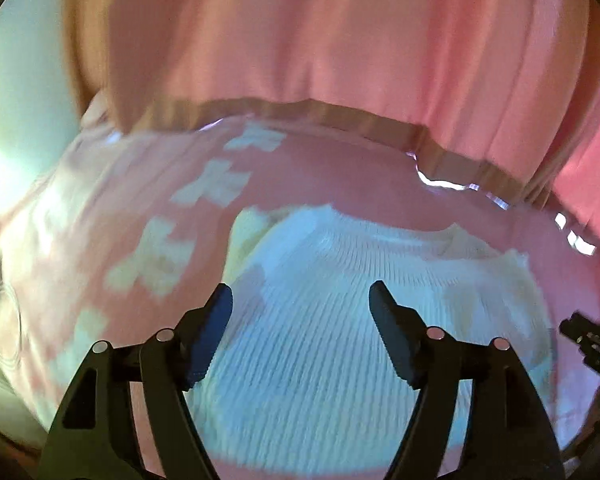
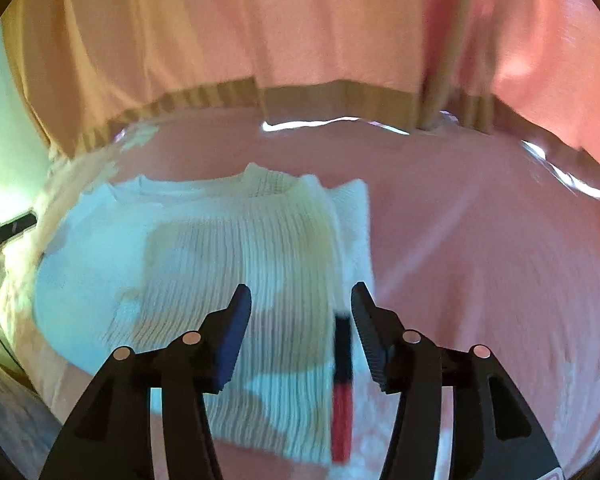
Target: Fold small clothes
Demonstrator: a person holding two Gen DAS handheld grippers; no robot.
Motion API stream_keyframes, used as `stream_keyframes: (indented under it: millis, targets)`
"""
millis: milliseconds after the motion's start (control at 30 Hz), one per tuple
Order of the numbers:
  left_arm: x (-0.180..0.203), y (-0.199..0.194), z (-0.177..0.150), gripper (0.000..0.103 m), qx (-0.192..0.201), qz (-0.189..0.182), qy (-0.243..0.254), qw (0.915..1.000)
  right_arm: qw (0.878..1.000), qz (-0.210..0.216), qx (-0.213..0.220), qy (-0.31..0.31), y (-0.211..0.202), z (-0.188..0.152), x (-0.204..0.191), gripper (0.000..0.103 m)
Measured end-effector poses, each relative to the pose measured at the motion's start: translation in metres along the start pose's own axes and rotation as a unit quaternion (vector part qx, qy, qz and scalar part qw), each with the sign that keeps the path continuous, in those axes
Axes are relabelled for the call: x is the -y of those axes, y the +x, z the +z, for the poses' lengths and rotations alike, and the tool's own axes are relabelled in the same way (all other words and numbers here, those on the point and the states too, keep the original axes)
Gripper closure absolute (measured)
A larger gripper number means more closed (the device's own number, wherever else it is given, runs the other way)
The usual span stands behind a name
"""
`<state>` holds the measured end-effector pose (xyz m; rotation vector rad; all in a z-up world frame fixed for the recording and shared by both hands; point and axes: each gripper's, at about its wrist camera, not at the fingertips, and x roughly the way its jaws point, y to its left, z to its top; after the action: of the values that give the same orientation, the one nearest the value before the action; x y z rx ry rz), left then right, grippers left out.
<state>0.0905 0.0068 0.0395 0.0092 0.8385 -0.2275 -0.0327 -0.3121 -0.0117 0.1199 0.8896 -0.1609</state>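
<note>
The left claw (image 1: 300,300) stands wide, its two black fingers apart with nothing between them, hanging over a white ribbed knit sweater (image 1: 320,320) that lies flat directly under and ahead of it. The sweater's far edge sits just beyond the fingertips. To the left of this claw, the pink cloth-covered surface (image 1: 340,172) carries a pattern of pale blocky shapes (image 1: 216,184). Whether that surface is a bed or a bench cannot be told. At the far right edge of this view a black piece of the other tool (image 1: 588,340) shows.

The right claw (image 2: 302,300) is also wide and grips nothing. The same white ribbed knit sweater (image 2: 240,248) lies below and ahead of it, stretching off to its left, with the collar (image 2: 272,182) at the far end and one folded edge running just ahead of the right finger. Close under that finger, a narrow black-and-red strip (image 2: 342,392) lies along the sweater's right edge; it is too blurred to identify. To the right of this claw the pink surface (image 2: 480,240) is bare.

Beyond the surface, in both views, pink curtains with a tan hem (image 2: 340,40) hang across the background. No containers show.
</note>
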Motion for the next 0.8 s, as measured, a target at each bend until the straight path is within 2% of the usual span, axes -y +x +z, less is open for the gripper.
stream_keyframes:
  millis: [67,133,167,200,233,267,300,333,400,500,567,633,667,700,767,800]
  targets:
    - [0.009,0.032,0.014,0.035,-0.021,0.007,0.031,0.9993,1.0,-0.009,-0.013,-0.012,0.025,0.014,-0.002,0.052]
    - [0.01,0.068,0.021,0.038,-0.039,0.023,0.037,0.9983,0.999,-0.022,-0.021,-0.014,0.045,0.02,0.002,0.052]
    - [0.008,0.089,0.022,0.044,-0.052,0.02,0.044,0.9975,0.999,-0.023,-0.029,-0.014,0.055,0.021,0.003,0.052]
    - [0.007,0.101,0.021,0.057,-0.064,0.021,0.046,0.9967,0.999,-0.028,-0.035,-0.01,0.067,0.024,0.005,0.052]
    - [0.003,0.114,0.019,0.075,-0.079,0.024,0.043,0.9957,0.999,-0.031,-0.04,-0.007,0.075,0.023,0.007,0.059]
    - [0.002,0.12,0.017,0.085,-0.086,0.025,0.039,0.9952,0.999,-0.029,-0.042,-0.008,0.081,0.025,0.008,0.075]
    - [0.0,0.124,0.018,0.098,-0.086,0.024,0.038,0.9953,0.999,-0.016,-0.035,-0.008,0.082,0.028,0.007,0.096]
    - [0.0,0.121,0.023,0.103,-0.075,0.02,0.04,0.9962,0.999,-0.015,-0.029,-0.006,0.079,0.031,0.007,0.096]
    - [-0.001,0.108,0.032,0.103,-0.044,0.008,0.037,0.9983,1.0,-0.011,0.025,-0.001,0.058,0.044,0.004,0.096]
    - [-0.006,0.101,0.047,0.103,-0.004,0.023,0.02,0.9995,0.997,-0.015,0.078,0.008,0.041,0.056,0.005,0.096]
    - [-0.013,0.117,0.052,0.103,-0.018,0.042,0.015,0.9988,0.998,-0.03,0.048,0.014,0.061,0.056,0.012,0.096]
    - [-0.023,0.137,0.049,0.103,-0.053,0.057,-0.001,0.997,0.998,-0.033,-0.027,0.036,0.098,0.047,0.025,0.095]
    - [-0.025,0.14,0.048,0.103,-0.063,0.054,-0.007,0.9966,0.998,-0.03,-0.04,0.046,0.106,0.044,0.027,0.094]
    - [-0.027,0.141,0.048,0.097,-0.075,0.046,-0.016,0.996,0.998,-0.021,-0.039,0.055,0.106,0.043,0.03,0.092]
    - [-0.027,0.133,0.048,0.073,-0.086,0.013,-0.025,0.9959,0.998,-0.018,-0.033,0.052,0.095,0.046,0.029,0.083]
    - [-0.026,0.128,0.047,0.046,-0.083,0.0,-0.027,0.9962,0.998,-0.011,-0.026,0.054,0.09,0.046,0.029,0.075]
